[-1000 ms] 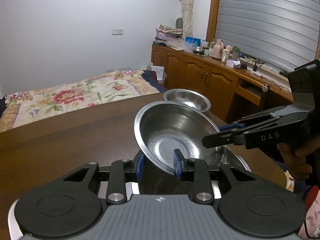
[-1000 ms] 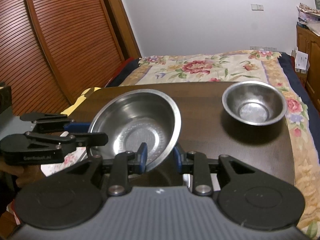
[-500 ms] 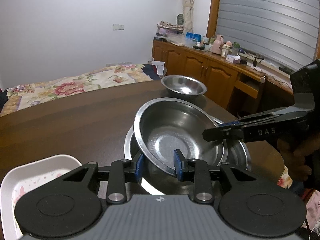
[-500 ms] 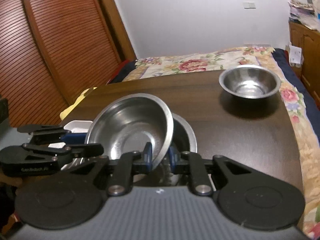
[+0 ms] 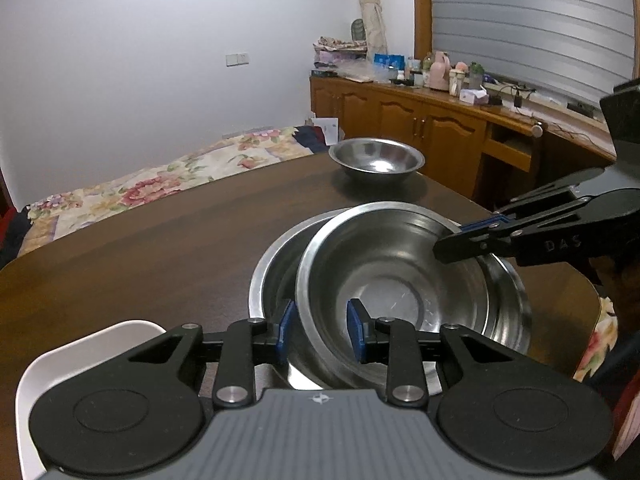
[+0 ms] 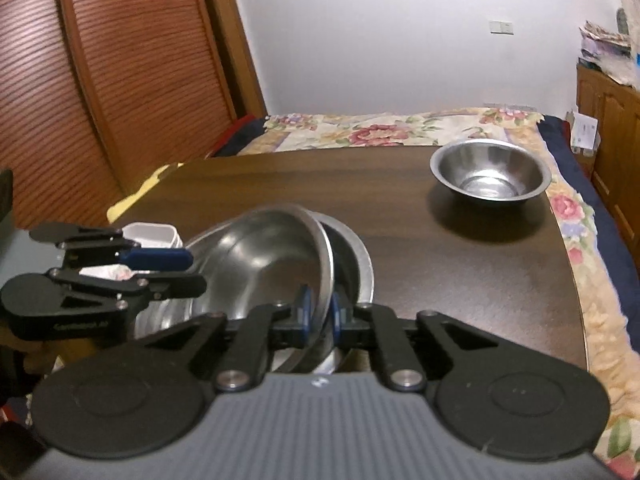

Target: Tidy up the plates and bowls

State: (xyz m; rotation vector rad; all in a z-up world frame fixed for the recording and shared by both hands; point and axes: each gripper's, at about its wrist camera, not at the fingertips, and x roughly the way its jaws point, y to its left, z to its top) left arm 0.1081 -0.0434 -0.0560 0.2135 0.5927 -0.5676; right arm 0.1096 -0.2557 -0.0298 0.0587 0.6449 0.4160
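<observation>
A steel bowl (image 5: 396,280) (image 6: 260,264) sits tilted inside a larger steel bowl (image 5: 272,264) (image 6: 358,264) on the dark wooden table (image 5: 160,248). My left gripper (image 5: 320,332) (image 6: 195,273) is shut on the tilted bowl's near rim, one blue pad outside and one inside. From the opposite side, my right gripper (image 6: 320,314) (image 5: 452,238) has its jaws closing tight on the rim, and both pads press it. A smaller steel bowl (image 5: 376,158) (image 6: 490,172) stands alone at the table's far corner.
A white plate (image 5: 80,352) (image 6: 154,234) lies on the table just left of the stacked bowls. A flowered bed (image 6: 380,132) runs along the table's far edge. A wooden cabinet (image 5: 420,124) with clutter stands at the right, and slatted wooden doors (image 6: 100,80) at the left.
The held bowl has come down from above the table into the larger bowl. My right gripper's jaws went from straddling the rim loosely to pinching it.
</observation>
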